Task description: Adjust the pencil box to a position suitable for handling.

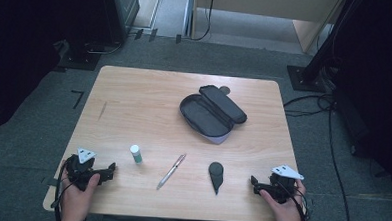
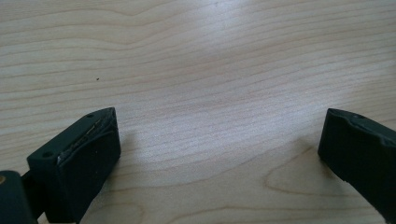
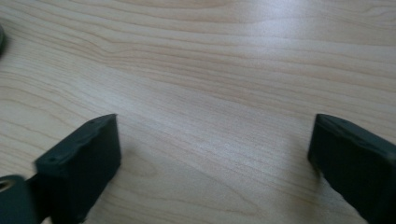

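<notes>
Two grippers rest at the near edge of the table (image 1: 134, 103) in the high view: the left gripper (image 1: 112, 168) at the left corner, the right gripper (image 1: 253, 183) at the right, each in a hand and pointing inward. Between them lie a small white-and-green bottle (image 1: 136, 153), a pen (image 1: 171, 171) and a dark teardrop-shaped piece (image 1: 215, 175); an open dark case (image 1: 211, 113) sits well beyond, toward the far right. We judge that the nearest things are the bottle for the left and the teardrop piece for the right — so each reach should be short, low and square to its thing. What the teardrop piece is we cannot make out, nor the small round thing behind the case.

In the left gripper view the left gripper (image 2: 219, 140) has its jaws spread wide over bare wood, nothing between them.

In the right gripper view the right gripper (image 3: 215, 140) is likewise spread wide and empty — a dark sliver at the upper left edge is cut off, and we cannot say what it is.
</notes>
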The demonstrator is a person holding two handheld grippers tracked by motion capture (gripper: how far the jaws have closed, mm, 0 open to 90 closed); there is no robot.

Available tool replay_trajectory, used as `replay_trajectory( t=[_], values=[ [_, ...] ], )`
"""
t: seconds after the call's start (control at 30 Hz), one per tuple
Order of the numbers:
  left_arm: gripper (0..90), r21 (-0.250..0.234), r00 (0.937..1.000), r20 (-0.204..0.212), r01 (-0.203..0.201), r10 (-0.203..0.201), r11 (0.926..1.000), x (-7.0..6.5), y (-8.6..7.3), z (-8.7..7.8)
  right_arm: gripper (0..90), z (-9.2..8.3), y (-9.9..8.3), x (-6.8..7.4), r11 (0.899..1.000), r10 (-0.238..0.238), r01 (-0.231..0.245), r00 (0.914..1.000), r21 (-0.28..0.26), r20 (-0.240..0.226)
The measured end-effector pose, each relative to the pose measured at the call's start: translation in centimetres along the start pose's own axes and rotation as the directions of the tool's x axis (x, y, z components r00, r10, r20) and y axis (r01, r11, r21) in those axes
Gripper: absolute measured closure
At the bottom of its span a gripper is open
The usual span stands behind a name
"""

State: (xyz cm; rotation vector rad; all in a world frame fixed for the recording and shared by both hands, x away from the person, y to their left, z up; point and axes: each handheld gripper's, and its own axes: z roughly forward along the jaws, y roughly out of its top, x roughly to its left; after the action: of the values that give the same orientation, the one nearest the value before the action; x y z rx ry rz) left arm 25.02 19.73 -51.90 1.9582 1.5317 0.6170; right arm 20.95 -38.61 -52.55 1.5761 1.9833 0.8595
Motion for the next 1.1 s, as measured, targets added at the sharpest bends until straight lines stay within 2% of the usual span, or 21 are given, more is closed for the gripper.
replay_trajectory(
  t=[0.07, 0.13, 0.27, 0.53, 0.97, 1.03, 1.1],
  values=[
    [0.0, 0.0, 1.0, 0.0, 0.0, 0.0, 1.0, 0.0, 0.0, 0.0, 16.1, -0.3, -0.1, 0.1, 1.0, 0.018, -0.018, 0.9997, -0.014, 0.013],
    [0.0, 0.0, 1.0, 0.0, 0.0, 0.0, 1.0, 0.0, 0.0, 0.0, 19.6, -0.6, -0.1, 0.2, 1.0, 0.021, -0.02, 0.9997, -0.006, 0.014],
    [0.0, 0.0, 1.0, 0.0, 0.0, 0.0, 1.0, 0.0, 0.0, 0.0, 21.3, -1.0, 0.1, 0.4, 1.0, 0.02, -0.02, 0.9998, 0.0, 0.004],
    [0.0, 0.0, 1.0, 0.0, 0.0, 0.0, 1.0, 0.0, 0.0, 0.0, 23.5, -2.0, 1.7, 1.2, 0.999, 0.039, -0.039, 0.9991, -0.027, -0.02],
    [0.0, 0.0, 1.0, 0.0, 0.0, 0.0, 1.0, 0.0, 0.0, 0.0, 29.2, -2.0, 4.0, 2.9, 0.998, 0.008, -0.009, 0.9998, -0.063, -0.016],
    [0.0, 0.0, 1.0, 0.0, 0.0, 0.0, 1.0, 0.0, 0.0, 0.0, 30.0, -1.8, 4.9, 3.4, 0.997, 0.005, -0.006, 0.9997, -0.076, -0.025],
    [0.0, 0.0, 1.0, 0.0, 0.0, 0.0, 1.0, 0.0, 0.0, 0.0, 30.7, -1.7, 5.5, 3.9, 0.997, 0.015, -0.019, 0.9983, -0.077, -0.056]
  ],
)
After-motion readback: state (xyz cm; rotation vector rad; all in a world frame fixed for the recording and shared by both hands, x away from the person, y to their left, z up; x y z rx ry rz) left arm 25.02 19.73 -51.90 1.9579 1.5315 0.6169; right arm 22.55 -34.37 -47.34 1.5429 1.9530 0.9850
